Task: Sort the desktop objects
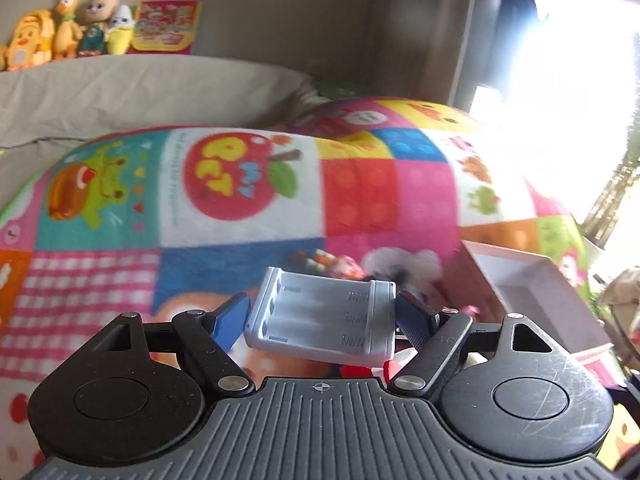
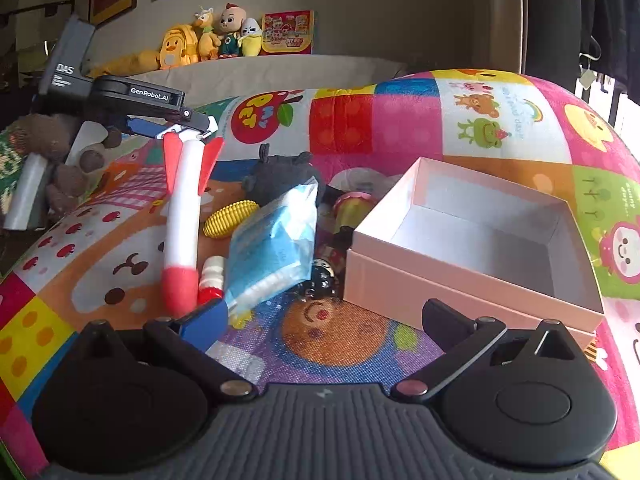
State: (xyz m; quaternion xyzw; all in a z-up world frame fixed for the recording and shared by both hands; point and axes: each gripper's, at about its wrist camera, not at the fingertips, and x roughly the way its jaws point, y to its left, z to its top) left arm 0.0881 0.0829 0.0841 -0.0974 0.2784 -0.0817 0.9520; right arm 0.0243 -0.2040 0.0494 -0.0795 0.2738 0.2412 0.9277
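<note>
My left gripper [image 1: 322, 318] is shut on a grey battery charger [image 1: 316, 304] with empty slots, its blue pads [image 1: 230, 322] pressing both sides, held above the colourful play mat [image 1: 240, 184]. In the right wrist view the left gripper [image 2: 188, 130] hovers over the fin end of a white and red toy rocket [image 2: 182, 220] on the mat. My right gripper [image 2: 326, 320] stands open with nothing between its fingers, low over the mat in front of an open pink box [image 2: 472, 280], which is empty. The same pink box [image 1: 532, 280] shows at the right in the left wrist view.
A blue and white packet [image 2: 276, 240], a yellow ridged toy [image 2: 230, 218], a dark plush [image 2: 280, 180], a red and white tube [image 2: 212, 276] and a black shiny item [image 2: 320, 280] lie between rocket and box. A brown teddy [image 2: 60, 148] sits at the left. Plush toys [image 2: 216, 36] line the far ledge.
</note>
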